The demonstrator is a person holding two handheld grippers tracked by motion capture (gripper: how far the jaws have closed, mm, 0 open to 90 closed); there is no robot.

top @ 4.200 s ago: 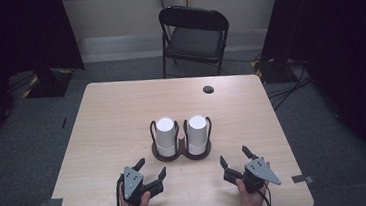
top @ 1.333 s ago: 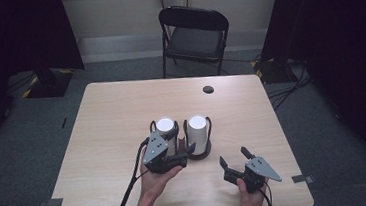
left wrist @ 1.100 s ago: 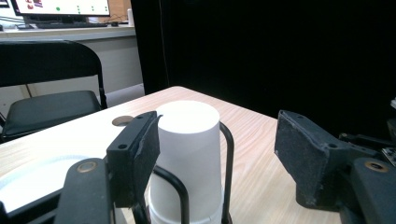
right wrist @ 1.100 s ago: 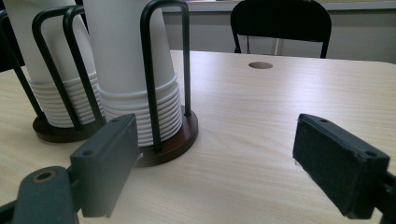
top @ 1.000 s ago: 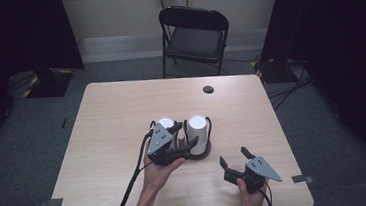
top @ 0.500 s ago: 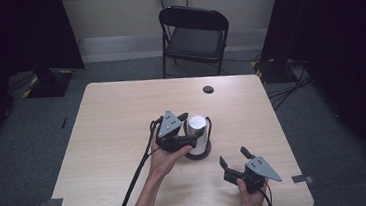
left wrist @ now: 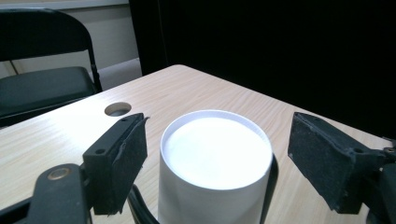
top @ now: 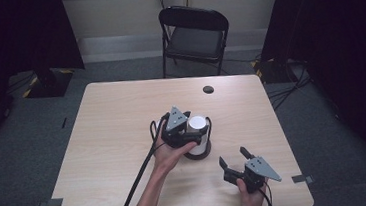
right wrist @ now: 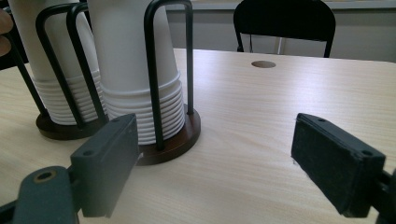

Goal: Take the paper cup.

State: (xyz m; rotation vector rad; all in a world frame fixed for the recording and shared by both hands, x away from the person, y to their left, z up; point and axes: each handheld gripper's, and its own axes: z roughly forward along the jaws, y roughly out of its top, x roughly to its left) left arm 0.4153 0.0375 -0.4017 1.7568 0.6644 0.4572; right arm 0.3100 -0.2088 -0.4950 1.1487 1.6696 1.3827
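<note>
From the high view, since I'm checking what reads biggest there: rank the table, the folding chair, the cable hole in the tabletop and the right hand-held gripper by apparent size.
1. Table, by far the largest.
2. Folding chair.
3. Right hand-held gripper.
4. Cable hole, smallest.

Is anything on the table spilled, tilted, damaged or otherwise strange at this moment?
Nothing stands out. Both stacks of white cups stand upright in their black wire holder, and the table shows no spill. The left gripper has its jaws open on either side of one stack; the right gripper is open, apart from it.
</note>
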